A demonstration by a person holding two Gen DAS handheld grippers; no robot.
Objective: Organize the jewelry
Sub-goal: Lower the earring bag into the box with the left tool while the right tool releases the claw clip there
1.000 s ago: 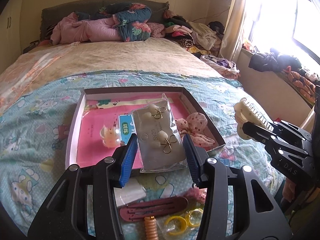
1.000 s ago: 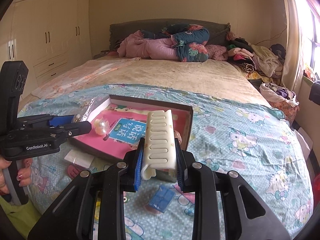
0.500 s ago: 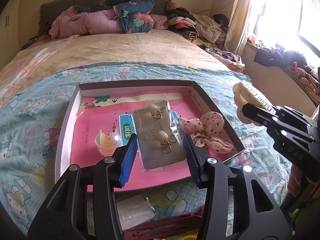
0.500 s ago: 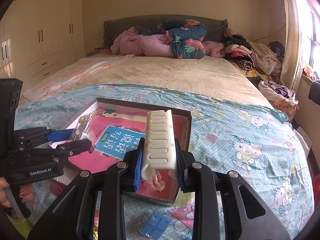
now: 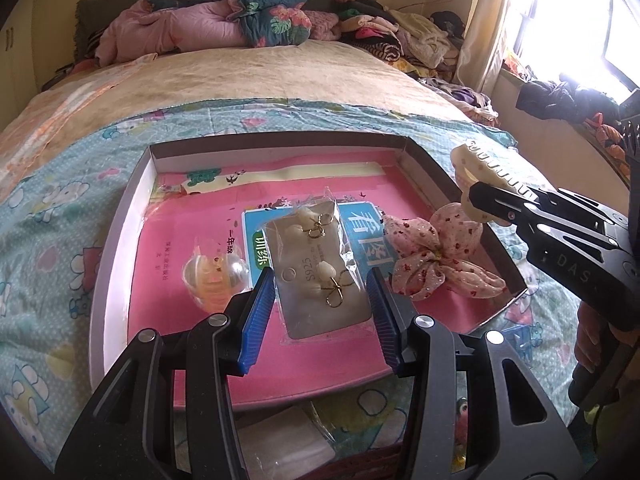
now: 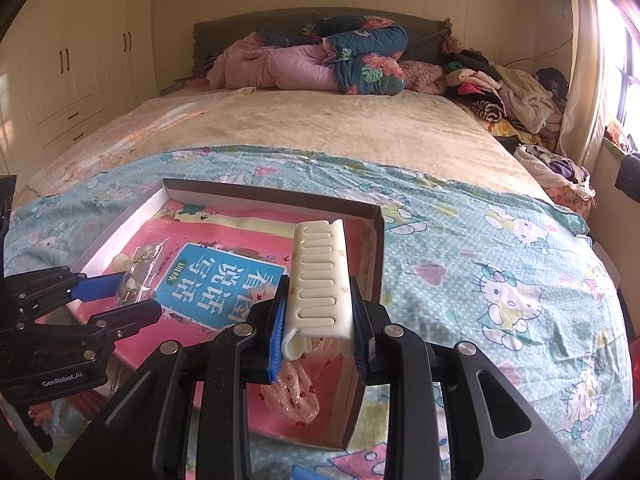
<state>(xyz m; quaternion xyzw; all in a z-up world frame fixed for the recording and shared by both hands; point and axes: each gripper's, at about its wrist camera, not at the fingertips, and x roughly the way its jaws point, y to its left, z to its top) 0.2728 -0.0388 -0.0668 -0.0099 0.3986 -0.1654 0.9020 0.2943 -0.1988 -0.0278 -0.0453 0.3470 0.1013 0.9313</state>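
The right gripper [image 6: 318, 312] has its fingers clamped on a cream hair claw clip [image 6: 320, 276], which stands with its toothed face up over the 3 o'clock end of the shallow cardboard box [image 6: 378, 248]. A second ago the clip hung short of the box's near wall; now it sits above the box floor, right over the pink spotted fabric bow [image 5: 436, 256] that lies inside at the 3 o'clock side. Seen from the left wrist, the clip [image 5: 476, 176] pokes in at 2 o'clock above the box wall [image 5: 424, 168].

The left gripper [image 5: 320, 304] hovers with fingers set wide and nothing between them, low over the clear bag of earrings [image 5: 320, 264], a grey S925 card with gold hooks and pale beads. That bag lies on the pink book cover [image 5: 192, 344] lining the box. Compared with a second ago, the left gripper has come forward over the box, so the box fills more of its view and the loose clips on the bed in front have almost dropped out of sight. A clear round capsule [image 5: 214, 278] sits at 9 o'clock of the bag, just beside the left finger [image 5: 256, 316]. The box rests on a blue cartoon-cat sheet [image 6: 500, 280] on the bed
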